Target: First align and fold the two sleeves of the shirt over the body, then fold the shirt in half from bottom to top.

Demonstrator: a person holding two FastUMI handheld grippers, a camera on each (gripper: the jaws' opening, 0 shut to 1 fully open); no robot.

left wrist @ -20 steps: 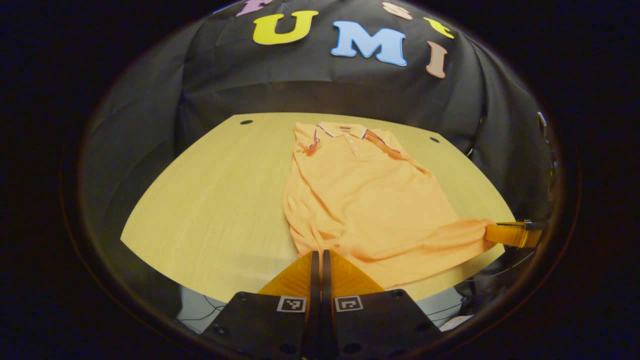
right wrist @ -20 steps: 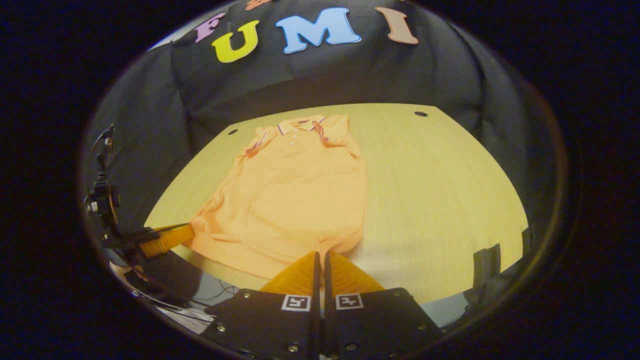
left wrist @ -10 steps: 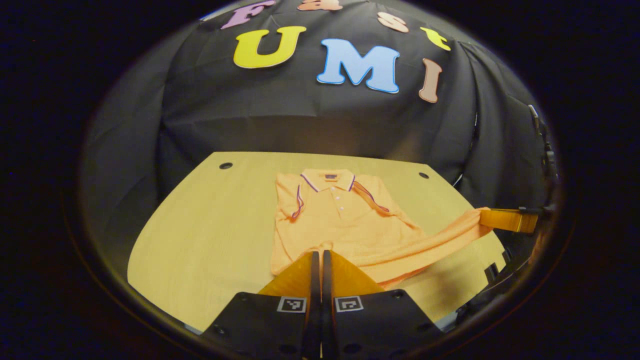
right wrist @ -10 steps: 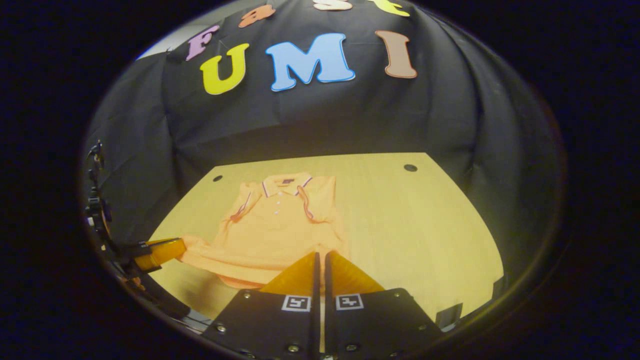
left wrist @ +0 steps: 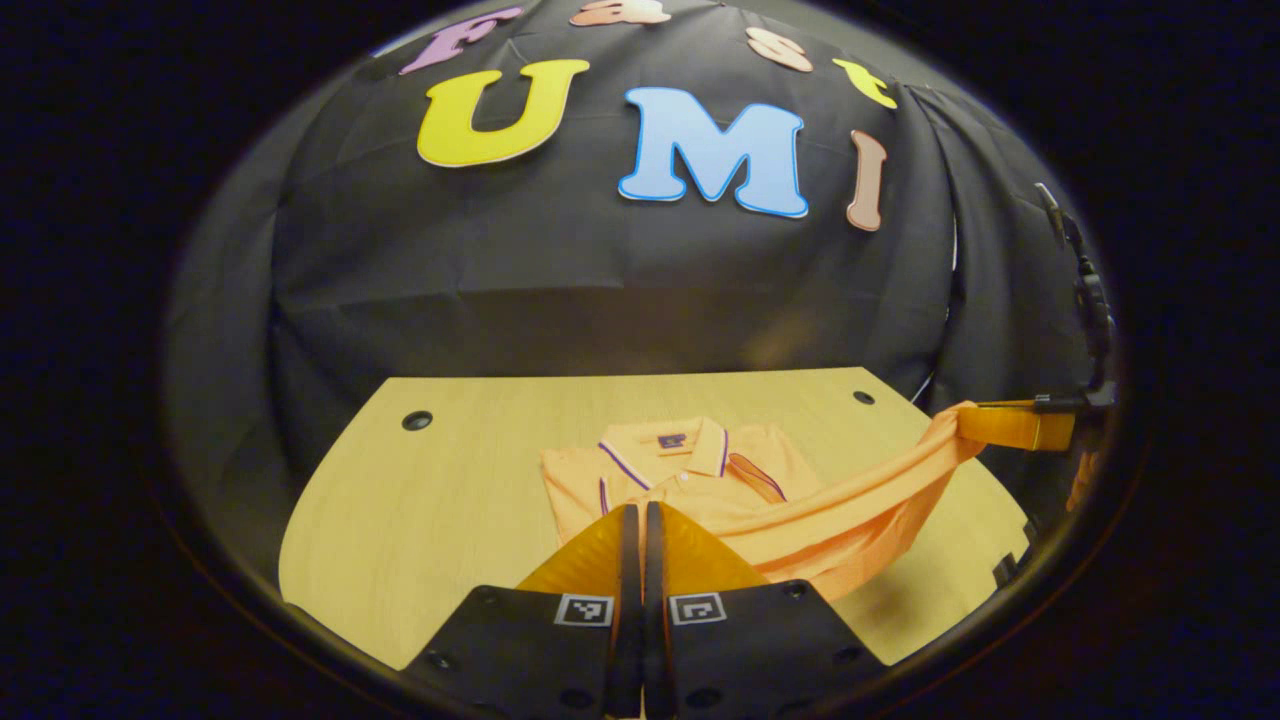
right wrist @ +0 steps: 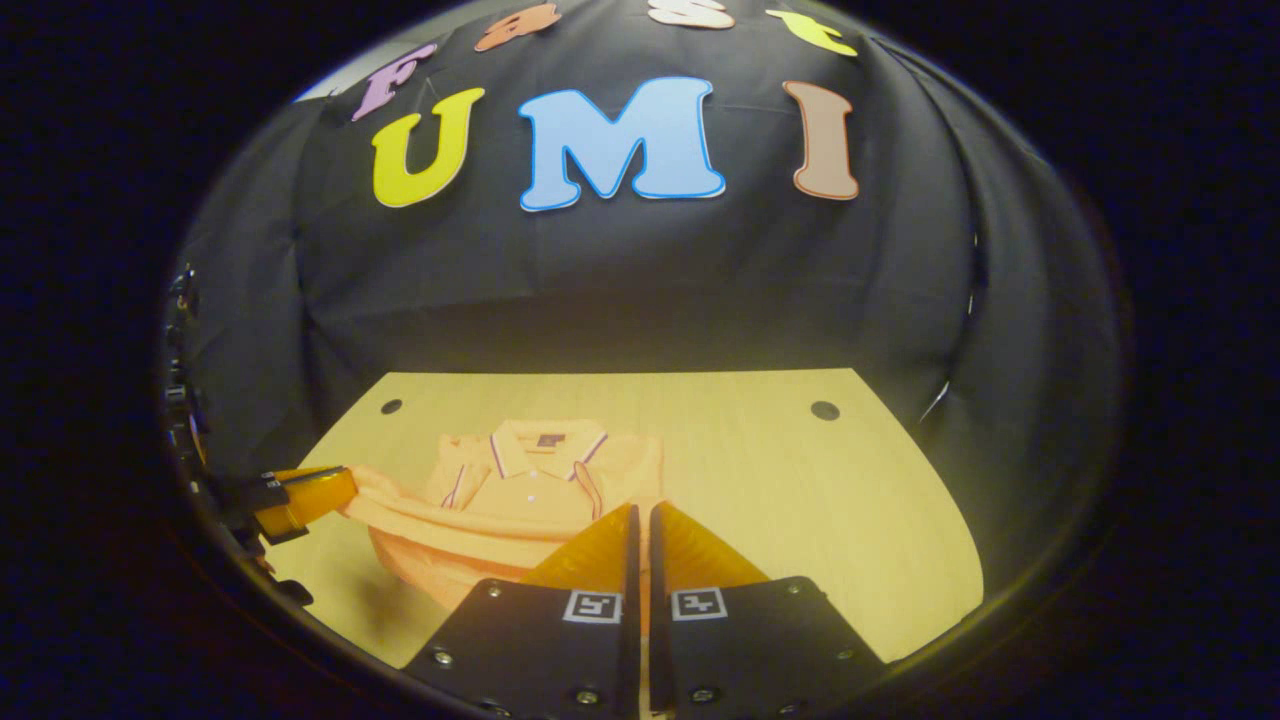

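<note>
On the table: the orange shirt [left wrist: 700,470] lies on the wooden table [left wrist: 420,500] with its collar [left wrist: 665,445] at the far end, near the black cloth wall [left wrist: 600,280].
Sleeves: both look folded in over the body, so that step seems done.
Bottom edge: the hem [left wrist: 850,500] is up in the air, stretched like a band between the two grippers, over the body.
Left gripper [left wrist: 635,520]: its fingers are pressed close together on one bottom corner of the shirt.
Right gripper [right wrist: 640,520]: its fingers are pressed close together too, and the other bottom corner is pinched between them. In the left gripper view it shows far off at the right, with cloth hanging from it [left wrist: 1010,425].
Task so far: the last fold, bottom to top, looks about half done.
Left to do: carry the hem to the collar, lay it flat and let go.
Change from a second ago: then the whole shirt lay flat and long on the table, with the hem low. Now the hem is lifted and much nearer the collar, and less of the body shows.
</note>
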